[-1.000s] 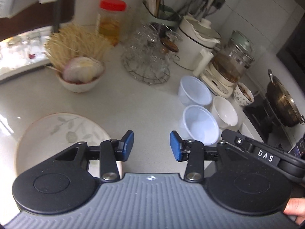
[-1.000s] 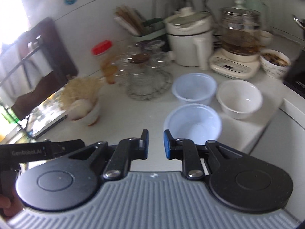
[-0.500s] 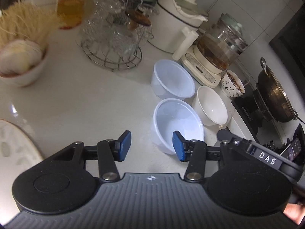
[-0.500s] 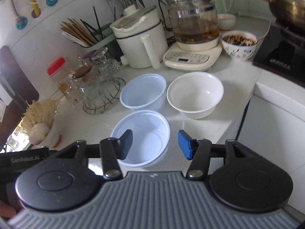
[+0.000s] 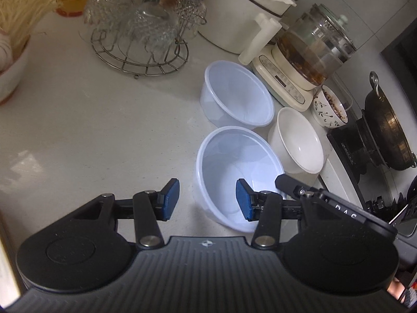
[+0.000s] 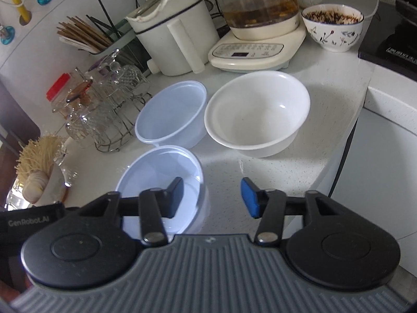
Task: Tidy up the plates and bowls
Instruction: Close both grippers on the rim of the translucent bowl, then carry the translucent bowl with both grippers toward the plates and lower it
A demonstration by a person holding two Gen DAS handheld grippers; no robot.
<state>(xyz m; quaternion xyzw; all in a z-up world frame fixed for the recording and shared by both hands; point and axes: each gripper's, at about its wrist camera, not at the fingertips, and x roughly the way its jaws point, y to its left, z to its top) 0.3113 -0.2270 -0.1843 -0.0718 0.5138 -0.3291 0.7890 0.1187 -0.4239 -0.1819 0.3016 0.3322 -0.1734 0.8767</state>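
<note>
Two clear plastic bowls and a white ceramic bowl stand on the white counter. The near plastic bowl [image 5: 234, 172] [image 6: 161, 177] sits just ahead of both grippers. The far plastic bowl [image 5: 235, 94] [image 6: 172, 112] stands behind it. The white bowl [image 5: 297, 140] [image 6: 258, 112] stands to their right. My left gripper [image 5: 207, 199] is open, its jaws either side of the near bowl's left wall. My right gripper [image 6: 212, 198] is open, its jaws astride that bowl's right rim.
A wire rack of glass cups [image 5: 143, 34] [image 6: 109, 109], a white cooker [image 6: 172, 31], a glass kettle on its base [image 5: 305, 57] [image 6: 258, 26], a patterned bowl [image 6: 333, 26] and a wok on the hob [image 5: 385, 130] stand behind. The counter edge [image 6: 346, 140] drops at right.
Both grippers moved forward and down to the near plastic bowl. The right gripper opened from nearly shut to wide. The patterned plate at the left has left the left wrist view.
</note>
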